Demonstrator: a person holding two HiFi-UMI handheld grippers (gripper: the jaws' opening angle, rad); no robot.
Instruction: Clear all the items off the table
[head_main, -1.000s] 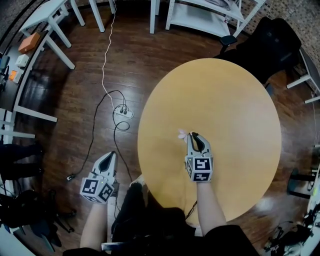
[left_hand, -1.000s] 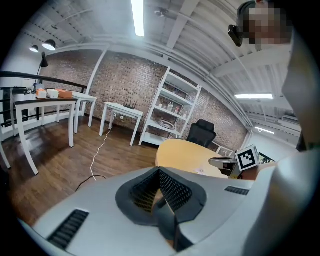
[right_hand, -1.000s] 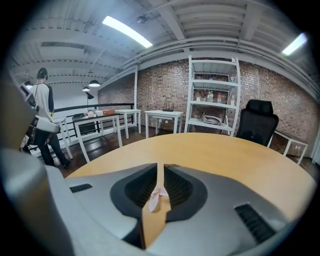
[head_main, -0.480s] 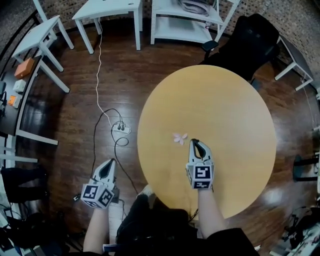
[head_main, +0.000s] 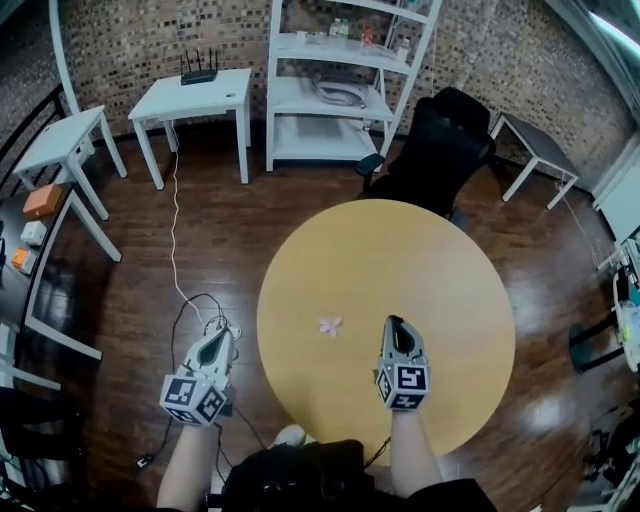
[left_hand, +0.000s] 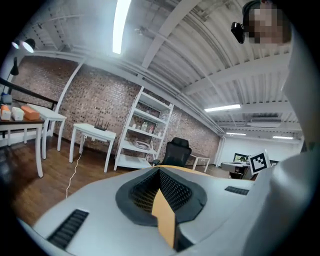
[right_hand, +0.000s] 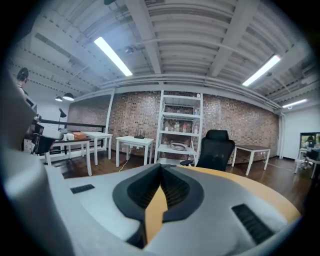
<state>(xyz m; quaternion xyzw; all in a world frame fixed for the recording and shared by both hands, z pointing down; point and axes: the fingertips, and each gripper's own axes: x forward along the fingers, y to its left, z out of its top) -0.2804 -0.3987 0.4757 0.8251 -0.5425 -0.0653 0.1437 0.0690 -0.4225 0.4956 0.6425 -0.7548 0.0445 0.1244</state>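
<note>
A small pink crumpled item (head_main: 330, 324) lies on the round yellow table (head_main: 420, 260), near its front left. My right gripper (head_main: 392, 323) hovers over the table just right of the item and apart from it. Its jaws meet with nothing between them; the right gripper view shows my right gripper (right_hand: 161, 169) pointing level across the table towards the shelf. My left gripper (head_main: 226, 336) hangs over the floor, left of the table edge. In the left gripper view my left gripper (left_hand: 160, 172) has its tips together and holds nothing.
Behind the table stand a black office chair (head_main: 438, 150) and a white shelf unit (head_main: 340, 80). Small white tables (head_main: 200, 98) line the back left. A white cable (head_main: 176, 250) runs across the wooden floor to the left of the table.
Both grippers have risen and the view has tilted up into the room. The right gripper's tip was at the pink item, then drew away right; the item stays on the table.
</note>
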